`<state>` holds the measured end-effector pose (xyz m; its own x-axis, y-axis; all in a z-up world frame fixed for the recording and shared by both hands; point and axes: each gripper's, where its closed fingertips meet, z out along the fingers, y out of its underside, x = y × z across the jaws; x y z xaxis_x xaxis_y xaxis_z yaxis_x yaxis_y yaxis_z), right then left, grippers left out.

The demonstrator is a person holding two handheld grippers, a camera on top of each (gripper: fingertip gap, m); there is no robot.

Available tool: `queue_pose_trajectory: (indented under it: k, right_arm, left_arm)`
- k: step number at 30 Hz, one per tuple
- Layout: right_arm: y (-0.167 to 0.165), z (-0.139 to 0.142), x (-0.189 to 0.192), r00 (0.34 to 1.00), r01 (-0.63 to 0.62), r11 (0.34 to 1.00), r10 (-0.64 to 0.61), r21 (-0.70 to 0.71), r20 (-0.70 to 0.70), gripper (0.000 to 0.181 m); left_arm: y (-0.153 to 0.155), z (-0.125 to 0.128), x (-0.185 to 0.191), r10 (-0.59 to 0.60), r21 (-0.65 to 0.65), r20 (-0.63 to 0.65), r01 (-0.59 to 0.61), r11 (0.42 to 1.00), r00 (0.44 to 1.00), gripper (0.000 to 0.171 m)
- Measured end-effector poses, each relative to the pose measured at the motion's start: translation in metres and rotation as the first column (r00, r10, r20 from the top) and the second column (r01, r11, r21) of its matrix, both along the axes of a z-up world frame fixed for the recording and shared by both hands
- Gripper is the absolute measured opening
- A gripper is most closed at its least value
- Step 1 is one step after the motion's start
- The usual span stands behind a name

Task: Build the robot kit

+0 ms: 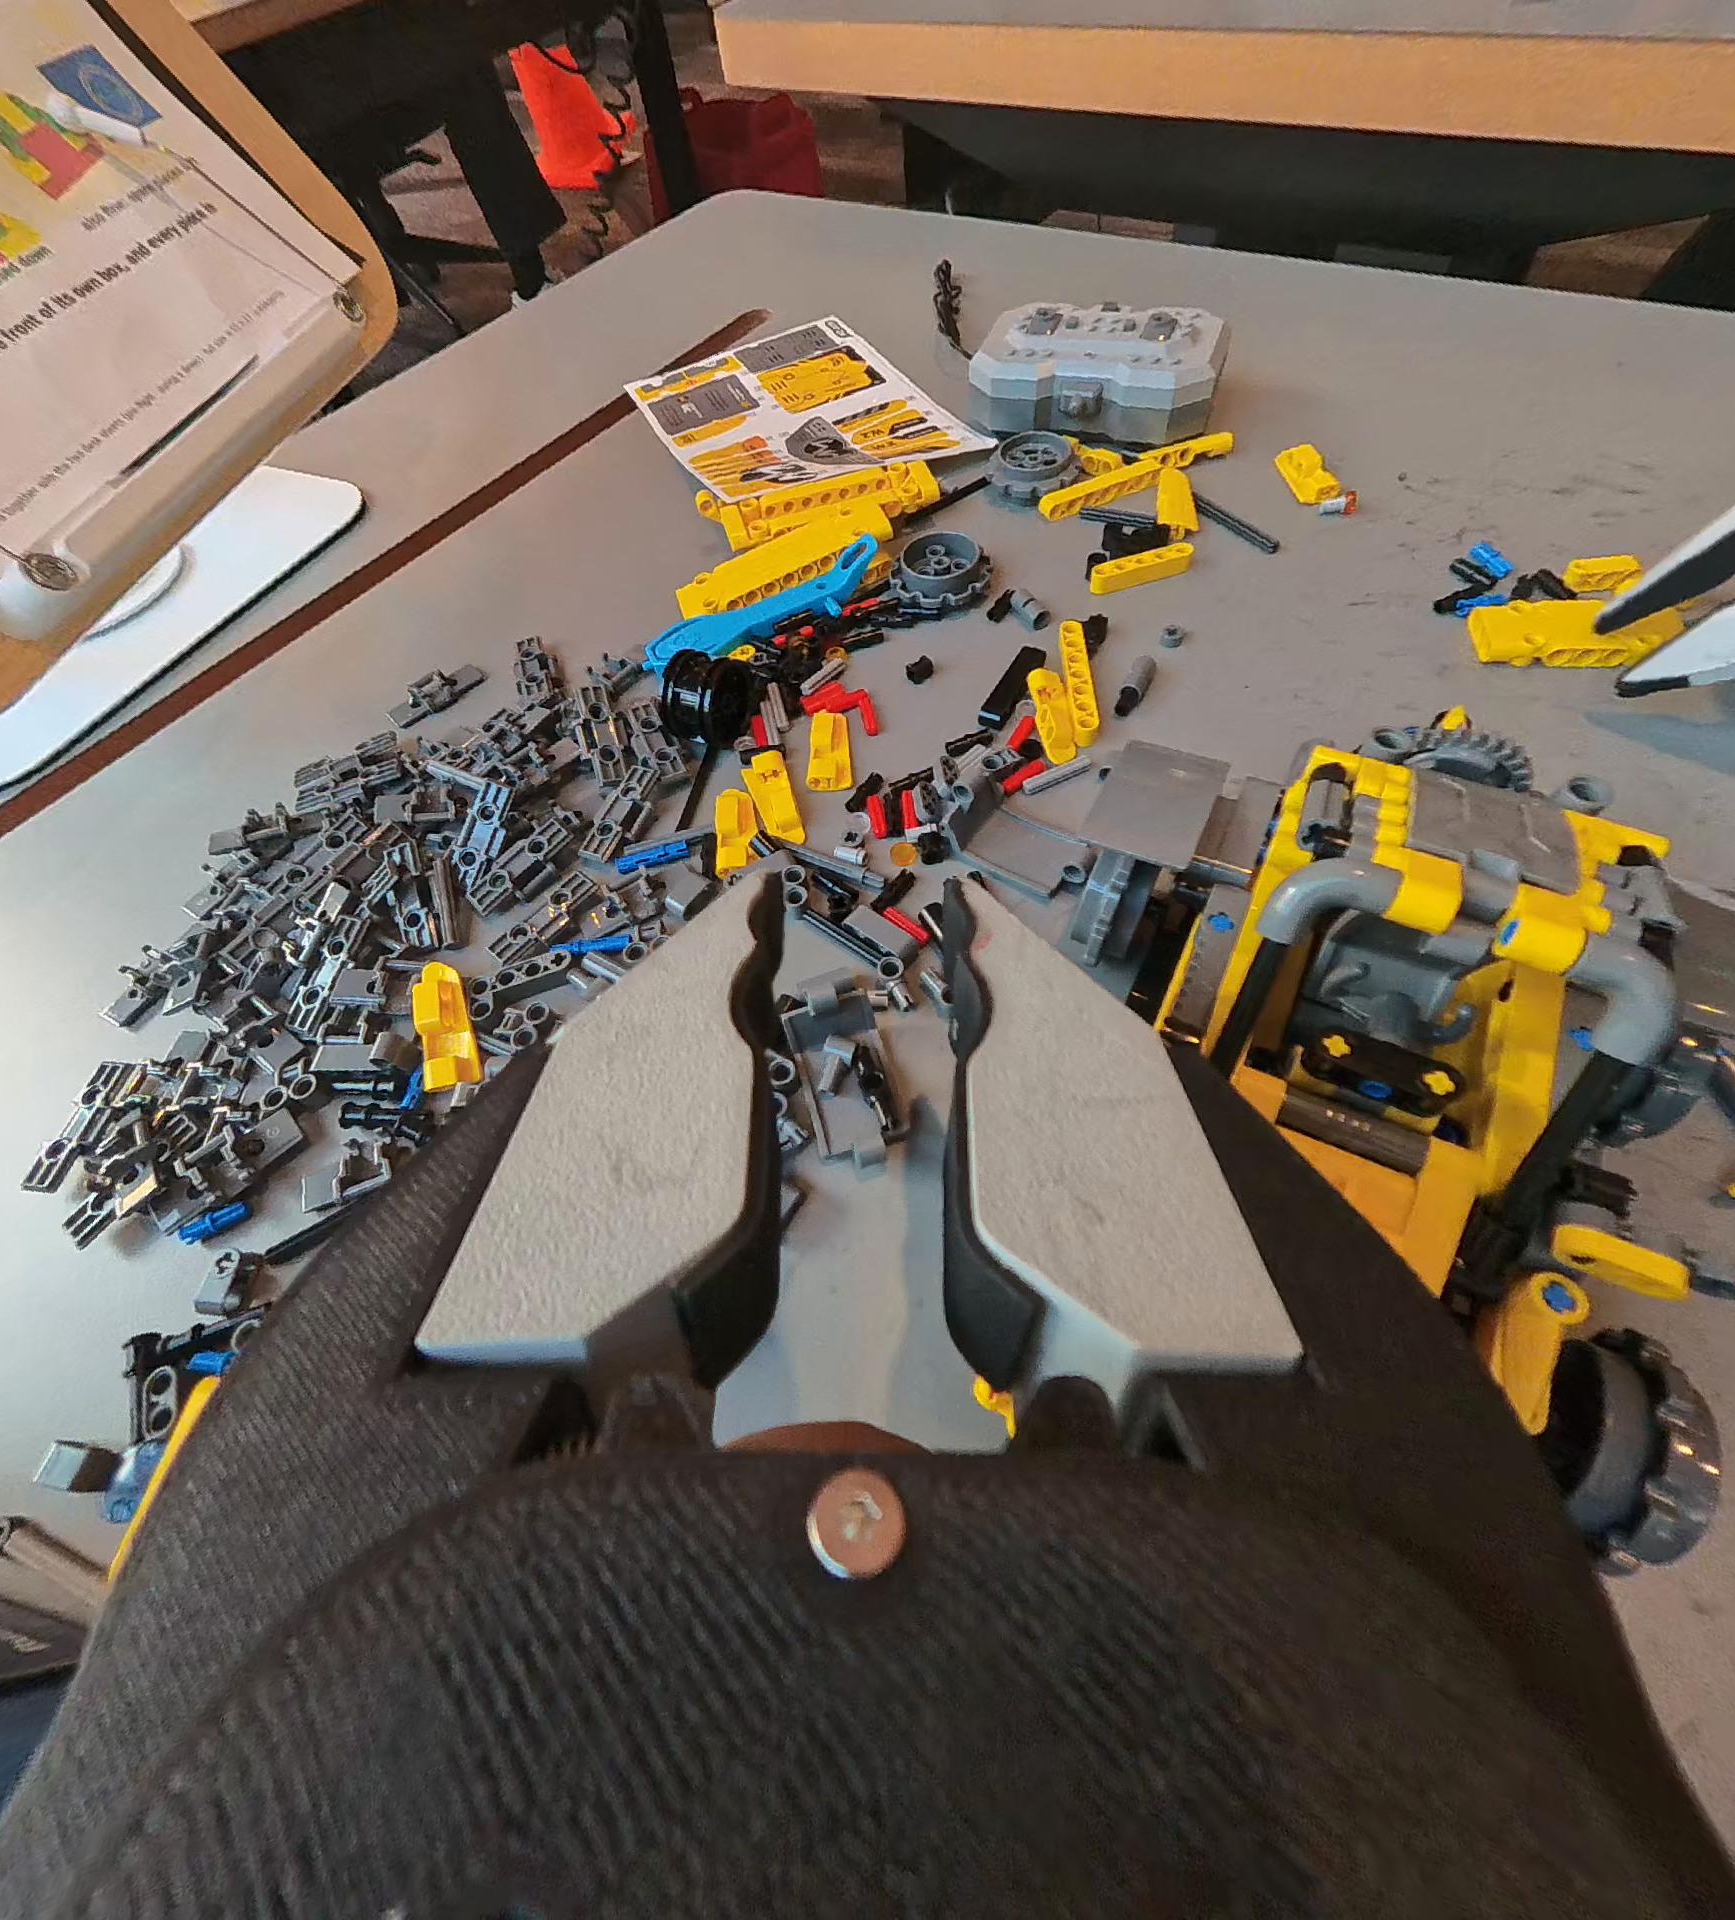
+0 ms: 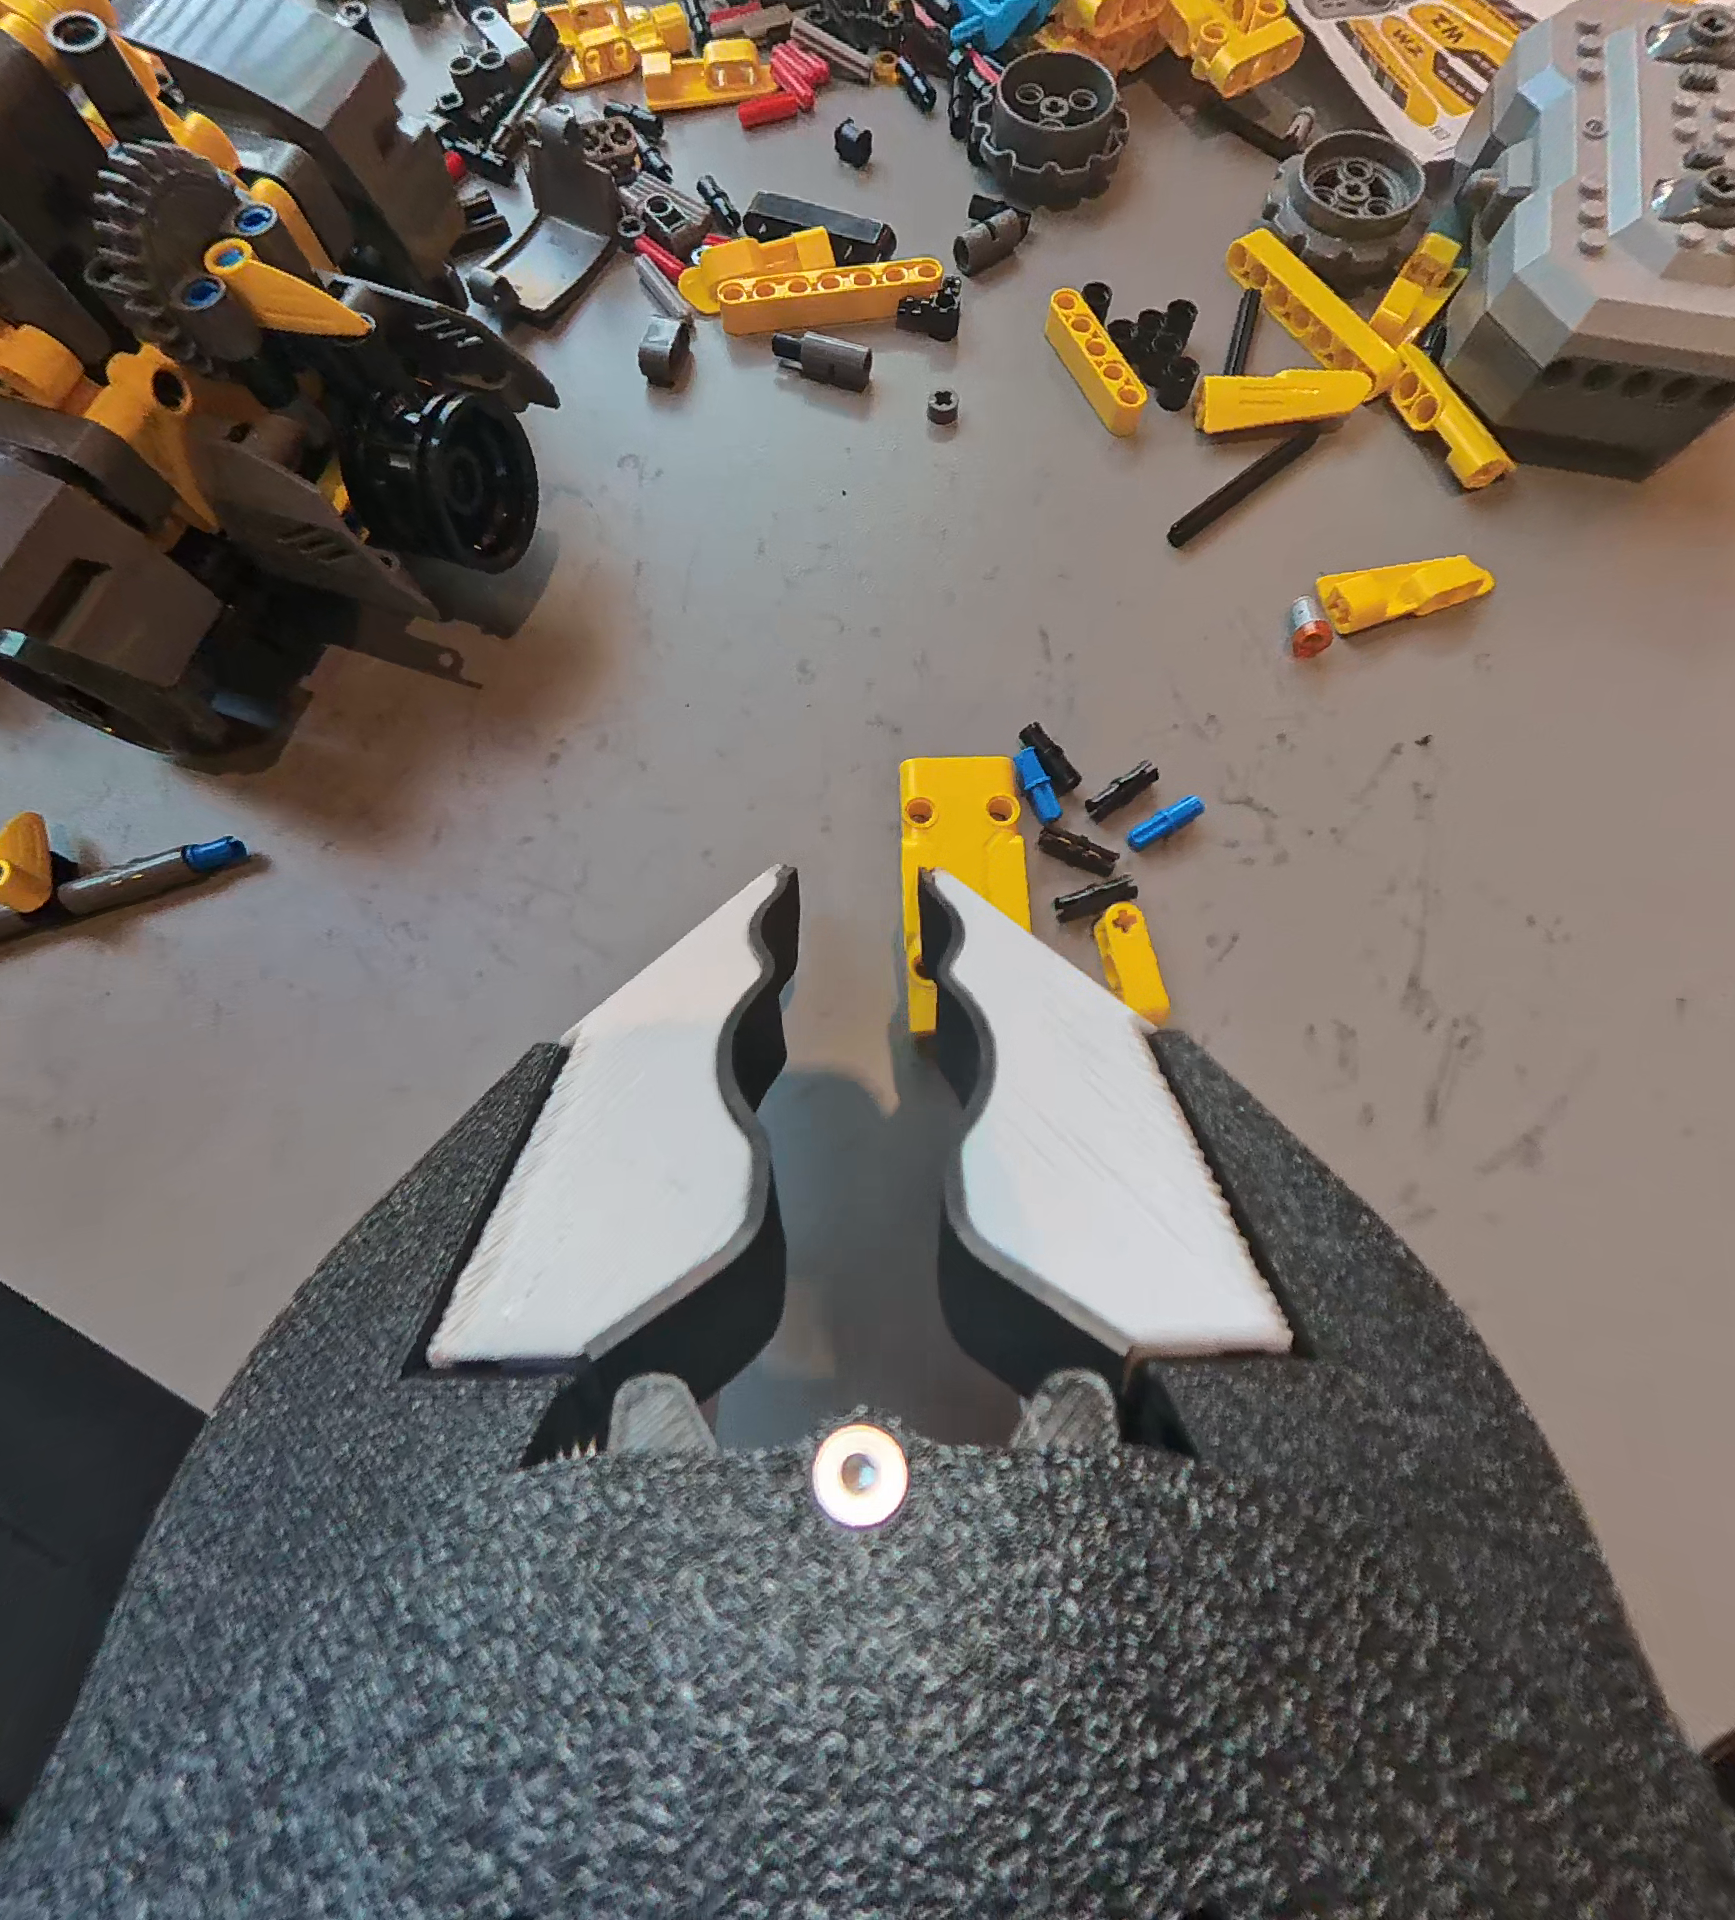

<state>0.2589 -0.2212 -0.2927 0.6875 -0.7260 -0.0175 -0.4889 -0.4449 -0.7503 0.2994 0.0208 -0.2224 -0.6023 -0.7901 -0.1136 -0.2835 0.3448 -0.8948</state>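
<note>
My left gripper [image 1: 863,888] is open and empty, hovering over small grey and black pins and a grey panel piece [image 1: 837,1070] on the grey table. A part-built yellow and grey toy vehicle [image 1: 1414,997] stands just to its right. My right gripper [image 2: 858,878] is open and empty, low over the table. Its right finger lies over a yellow panel piece [image 2: 956,821]; several blue and black pins [image 2: 1102,821] lie beside it. The vehicle also shows in the right wrist view [image 2: 167,343] at the far left. The right gripper's fingers [image 1: 1715,592] show in the left wrist view at the right edge, over the yellow piece [image 1: 1549,629].
A heap of dark grey track links [image 1: 343,935] lies on the left. Yellow beams, grey wheels and a blue tool [image 1: 759,613] lie farther off, with a sticker sheet [image 1: 801,416] and a grey battery box [image 1: 1102,364]. A stand with a printed sheet [image 1: 63,312] is at far left. Spacing between my two grippers at the tips: around 25 cm.
</note>
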Motion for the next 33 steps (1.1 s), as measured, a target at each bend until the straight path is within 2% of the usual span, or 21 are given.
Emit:
queue_pose_trajectory:
  k: [15, 23, 26, 30, 33]
  right_arm:
    - [0.004, 0.0, 0.001, 0.999, -0.001, 0.999, 0.002, -0.033, 0.04, 0.02]
    - [0.002, 0.004, 0.008, 0.999, 0.013, 1.0, -0.013, -0.004, 0.052, 0.024]
    - [0.005, 0.004, 0.008, 0.998, -0.001, 1.0, 0.001, 0.0, 0.061, 0.024]
    - [0.012, 0.011, 0.005, 0.996, -0.033, 0.999, 0.03, 0.036, 0.086, 0.025]
    - [0.019, 0.016, -0.002, 0.992, -0.079, 0.996, 0.074, 0.049, 0.103, 0.028]
  left_arm:
    - [-0.002, 0.001, -0.001, -0.006, 0.0, 0.007, 0.006, 1.0, 1.0, 0.027]
    - [-0.002, -0.002, 0.0, -0.009, -0.001, -0.008, 0.009, 1.0, 1.0, 0.027]
    - [-0.008, 0.002, -0.005, -0.051, -0.024, 0.005, 0.051, 0.998, 0.999, 0.034]
    - [-0.029, 0.026, -0.026, -0.205, -0.108, 0.074, 0.212, 0.971, 0.976, 0.041]
    - [-0.034, 0.032, -0.036, -0.276, -0.107, 0.114, 0.288, 0.952, 0.954, 0.044]
